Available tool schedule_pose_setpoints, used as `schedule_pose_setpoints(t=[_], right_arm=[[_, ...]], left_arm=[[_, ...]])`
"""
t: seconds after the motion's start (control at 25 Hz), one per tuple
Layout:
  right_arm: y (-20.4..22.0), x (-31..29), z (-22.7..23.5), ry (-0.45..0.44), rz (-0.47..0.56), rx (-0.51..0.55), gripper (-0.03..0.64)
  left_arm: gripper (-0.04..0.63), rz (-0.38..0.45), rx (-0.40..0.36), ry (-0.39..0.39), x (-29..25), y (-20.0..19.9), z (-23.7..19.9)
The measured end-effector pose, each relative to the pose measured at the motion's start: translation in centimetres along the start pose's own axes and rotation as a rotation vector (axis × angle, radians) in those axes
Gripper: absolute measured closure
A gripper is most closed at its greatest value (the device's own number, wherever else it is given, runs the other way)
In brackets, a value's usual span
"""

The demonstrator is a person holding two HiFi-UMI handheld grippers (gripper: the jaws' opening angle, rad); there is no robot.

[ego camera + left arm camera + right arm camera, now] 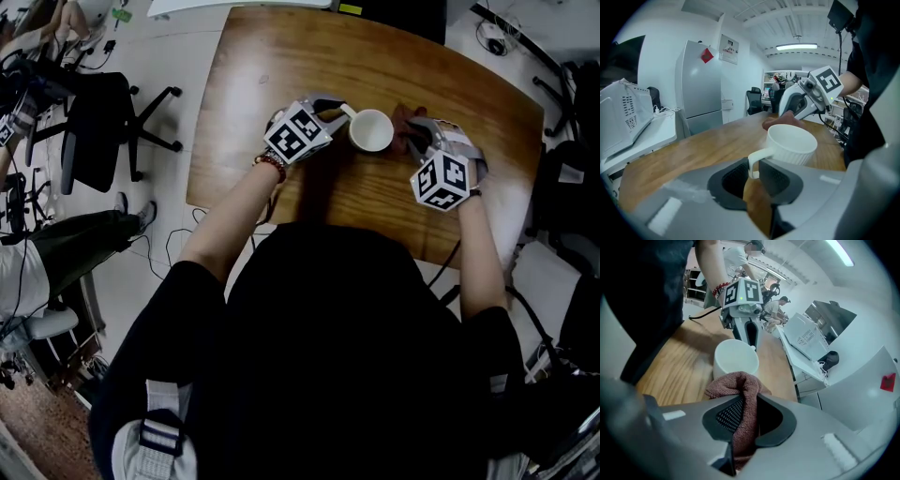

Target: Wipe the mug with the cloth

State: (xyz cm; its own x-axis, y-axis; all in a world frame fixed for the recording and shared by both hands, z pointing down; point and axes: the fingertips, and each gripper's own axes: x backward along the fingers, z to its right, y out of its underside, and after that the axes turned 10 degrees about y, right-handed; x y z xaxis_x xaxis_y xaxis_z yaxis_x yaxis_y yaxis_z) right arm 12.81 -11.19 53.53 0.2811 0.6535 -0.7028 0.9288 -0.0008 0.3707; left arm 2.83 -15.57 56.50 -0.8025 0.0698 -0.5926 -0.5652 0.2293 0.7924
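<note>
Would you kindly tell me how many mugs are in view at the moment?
1: the white mug at the wooden table's middle, handle gripped by the left gripper. The person's body hides the near edge.

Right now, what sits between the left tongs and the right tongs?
The white mug, seen in the head view: left tongs pinch its handle, right tongs hold the cloth beside it.

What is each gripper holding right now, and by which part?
The left gripper holds the mug by its handle, pinched between the jaws. The right gripper is shut on a bunched fold of the cloth.
</note>
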Motion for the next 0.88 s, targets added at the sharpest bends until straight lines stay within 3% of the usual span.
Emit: schedule_pose_setpoints(t=[0.2, 0.6, 0.88], right_arm=[[-0.1, -1.5, 0.2, -0.017, -0.028, 0.067, 0.555], [1.2, -3.8, -2.6, -0.074, -0.112, -0.007, 0.555], [1.6, -4.0, -2.6, -0.078, -0.106, -0.038, 0.555]], left_arm=[[0.53, -0.003, -0.003, 0.007, -0.1, -0.2, -0.1], [0.531, 0.018, 0.015, 0.008, -0.3, -0.6, -0.7], [0.531, 0.017, 0.012, 0.014, -0.6, -0.9, -1.0]])
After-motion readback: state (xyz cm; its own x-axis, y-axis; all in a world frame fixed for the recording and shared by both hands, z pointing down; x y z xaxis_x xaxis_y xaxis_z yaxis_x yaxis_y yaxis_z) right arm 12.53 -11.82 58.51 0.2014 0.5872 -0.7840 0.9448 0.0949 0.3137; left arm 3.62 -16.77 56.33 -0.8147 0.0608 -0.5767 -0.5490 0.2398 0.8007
